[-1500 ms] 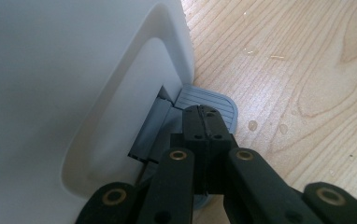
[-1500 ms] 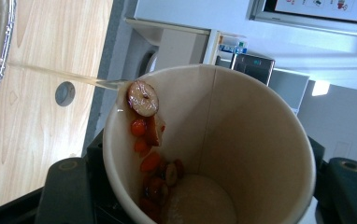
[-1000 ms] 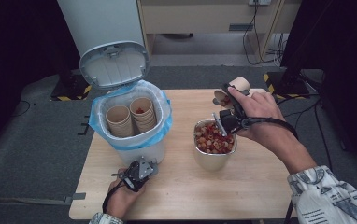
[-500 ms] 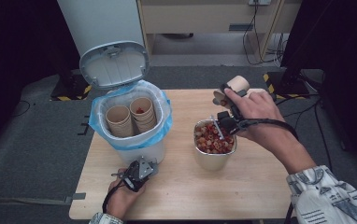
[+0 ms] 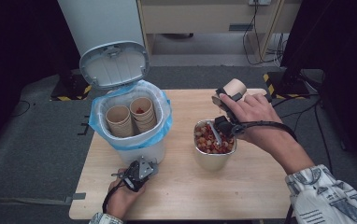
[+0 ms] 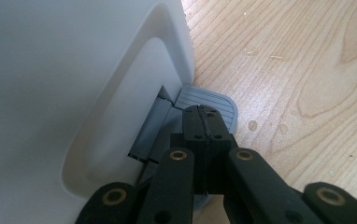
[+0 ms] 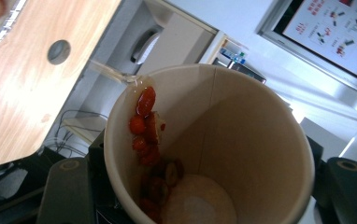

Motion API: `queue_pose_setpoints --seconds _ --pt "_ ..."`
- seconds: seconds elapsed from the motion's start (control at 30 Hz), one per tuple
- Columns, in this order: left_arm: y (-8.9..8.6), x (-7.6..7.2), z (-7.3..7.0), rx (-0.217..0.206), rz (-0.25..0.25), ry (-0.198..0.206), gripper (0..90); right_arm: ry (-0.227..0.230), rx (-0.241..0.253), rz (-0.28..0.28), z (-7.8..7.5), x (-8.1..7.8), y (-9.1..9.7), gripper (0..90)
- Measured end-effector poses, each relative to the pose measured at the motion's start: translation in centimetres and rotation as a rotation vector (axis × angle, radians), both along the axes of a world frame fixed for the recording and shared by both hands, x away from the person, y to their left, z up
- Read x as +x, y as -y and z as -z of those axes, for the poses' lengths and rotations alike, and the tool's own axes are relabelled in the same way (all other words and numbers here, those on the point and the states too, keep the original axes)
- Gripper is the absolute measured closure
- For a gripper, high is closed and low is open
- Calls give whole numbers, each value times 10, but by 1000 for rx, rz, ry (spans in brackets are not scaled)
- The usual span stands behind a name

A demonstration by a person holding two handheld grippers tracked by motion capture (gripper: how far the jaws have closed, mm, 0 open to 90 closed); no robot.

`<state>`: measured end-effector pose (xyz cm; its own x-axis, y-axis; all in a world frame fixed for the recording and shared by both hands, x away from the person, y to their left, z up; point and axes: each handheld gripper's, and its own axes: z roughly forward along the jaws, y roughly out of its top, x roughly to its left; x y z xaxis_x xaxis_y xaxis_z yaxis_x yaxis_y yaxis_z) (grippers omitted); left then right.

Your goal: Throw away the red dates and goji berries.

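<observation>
A: Reporting right hand-held gripper (image 5: 226, 103): its jaws are clamped on the sides of a brown paper cup (image 5: 234, 88), which is tipped over, mouth toward the round metal bowl of red fruit pieces (image 5: 212, 142) just below. In the right gripper view, red fruit pieces (image 7: 145, 126) cling to the cup's inner wall near the rim.

B: And the left hand-held gripper (image 5: 138, 171)?

A: Jaws fully closed, nothing between them. The closed tips (image 6: 204, 122) rest on the grey ribbed pedal (image 6: 214, 103) at the foot of the white pedal bin with blue liner (image 5: 131, 140). The bin lid (image 5: 114, 64) stands raised; stacked brown paper cups (image 5: 131, 116) sit inside. Bin and bowl stand on the light wooden surface (image 5: 181, 196).
</observation>
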<state>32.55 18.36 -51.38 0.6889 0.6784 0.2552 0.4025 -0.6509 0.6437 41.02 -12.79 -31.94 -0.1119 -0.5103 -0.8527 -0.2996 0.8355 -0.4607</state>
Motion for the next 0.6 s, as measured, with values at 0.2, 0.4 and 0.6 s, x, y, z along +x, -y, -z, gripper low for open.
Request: queue_pose_setpoints --seconds 0.2,0.4,0.6 --pt "0 0 0 -3 -3 -4 897 8 -9 2 3 0 -4 333" --pt "0 0 0 -4 1 0 897 24 -41 -3 0 -1 -6 333" --pt "1 -1 0 0 -2 -5 897 -2 -89 -17 17 0 -13 333"
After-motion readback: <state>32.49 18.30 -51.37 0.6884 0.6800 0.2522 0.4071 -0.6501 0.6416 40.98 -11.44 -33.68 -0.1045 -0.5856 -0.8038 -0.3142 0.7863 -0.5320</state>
